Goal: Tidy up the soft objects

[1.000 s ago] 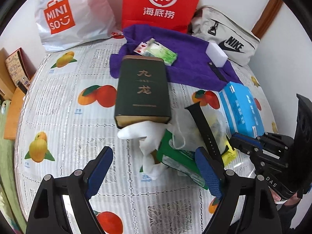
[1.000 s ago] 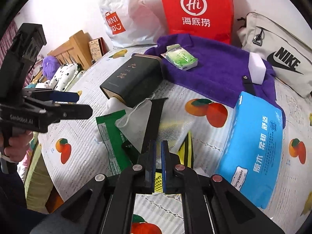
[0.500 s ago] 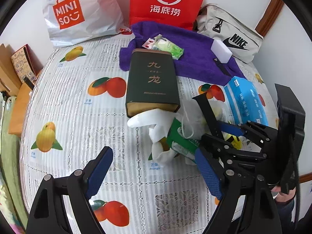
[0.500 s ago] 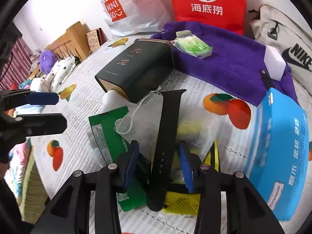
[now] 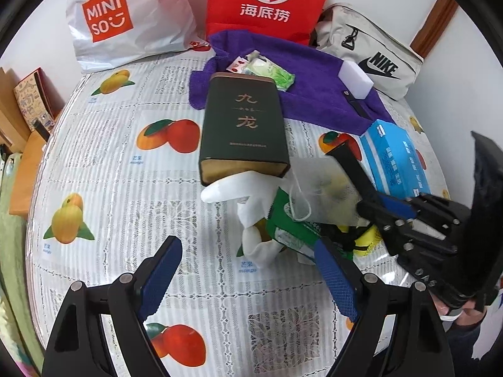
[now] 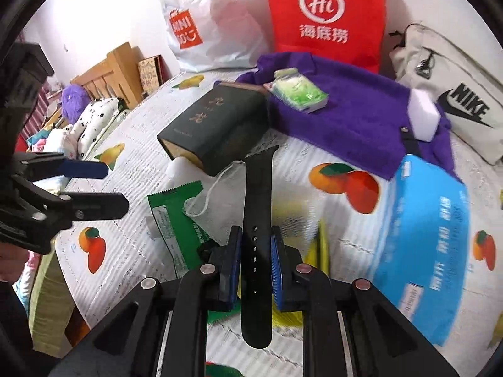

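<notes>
The right gripper point(image 6: 255, 267) has just been closing its fingers point(image 6: 234, 262) and now clamps them on the black watch strap point(image 6: 258, 201), which lies over a translucent mesh pouch point(image 5: 327, 194) near the middle of the fruit-print bed point(image 5: 119, 163). Something yellow shows inside the pouch. The left gripper point(image 5: 248, 278) hovers at the near side, fingers wide apart, holding nothing. A white Miniso bag point(image 5: 125, 19), red Hi bag point(image 5: 267, 0) and grey Nike bag point(image 5: 371, 59) stand at the far edge; their contents cannot be seen.
</notes>
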`<state>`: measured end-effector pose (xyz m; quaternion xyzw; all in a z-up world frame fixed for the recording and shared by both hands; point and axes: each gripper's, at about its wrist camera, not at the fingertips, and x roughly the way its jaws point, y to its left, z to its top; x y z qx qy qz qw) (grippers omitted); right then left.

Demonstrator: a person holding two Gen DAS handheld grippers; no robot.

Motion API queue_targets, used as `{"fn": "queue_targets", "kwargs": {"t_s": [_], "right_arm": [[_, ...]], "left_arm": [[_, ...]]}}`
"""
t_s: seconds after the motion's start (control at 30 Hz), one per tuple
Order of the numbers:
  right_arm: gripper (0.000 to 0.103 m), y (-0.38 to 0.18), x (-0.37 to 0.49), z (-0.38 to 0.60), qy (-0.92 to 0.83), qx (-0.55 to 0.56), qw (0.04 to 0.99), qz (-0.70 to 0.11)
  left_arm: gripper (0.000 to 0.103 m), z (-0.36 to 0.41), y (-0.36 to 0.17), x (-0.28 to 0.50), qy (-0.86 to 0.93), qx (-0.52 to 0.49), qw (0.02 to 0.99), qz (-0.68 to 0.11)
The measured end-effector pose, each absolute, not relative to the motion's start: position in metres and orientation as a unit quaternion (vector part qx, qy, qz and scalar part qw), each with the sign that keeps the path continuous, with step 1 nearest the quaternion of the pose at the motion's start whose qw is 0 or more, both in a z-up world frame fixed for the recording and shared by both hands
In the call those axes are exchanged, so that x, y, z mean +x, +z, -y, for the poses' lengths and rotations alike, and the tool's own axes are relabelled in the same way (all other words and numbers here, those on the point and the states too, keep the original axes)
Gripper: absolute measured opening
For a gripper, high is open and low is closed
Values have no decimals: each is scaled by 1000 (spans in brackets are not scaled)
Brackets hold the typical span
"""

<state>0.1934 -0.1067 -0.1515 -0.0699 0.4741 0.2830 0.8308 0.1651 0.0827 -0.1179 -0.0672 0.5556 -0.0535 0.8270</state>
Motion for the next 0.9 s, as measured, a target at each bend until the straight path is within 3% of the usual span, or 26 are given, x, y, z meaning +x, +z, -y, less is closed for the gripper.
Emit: {"fn": "queue_targets", "kwargs": {"t_s": [0.5, 0.7, 0.9], "right_arm": [[17, -117, 185, 180, 213, -46, 864, -453], [17, -116, 184, 208, 187, -35, 869, -457], [17, -121, 185, 220, 175, -36, 867, -465]], "left_arm": [[85, -10, -113, 183, -133, -8, 845, -518], [85, 32, -143, 205, -128, 58, 836, -530], [84, 29, -168, 220, -110, 29, 829, -547]]}}
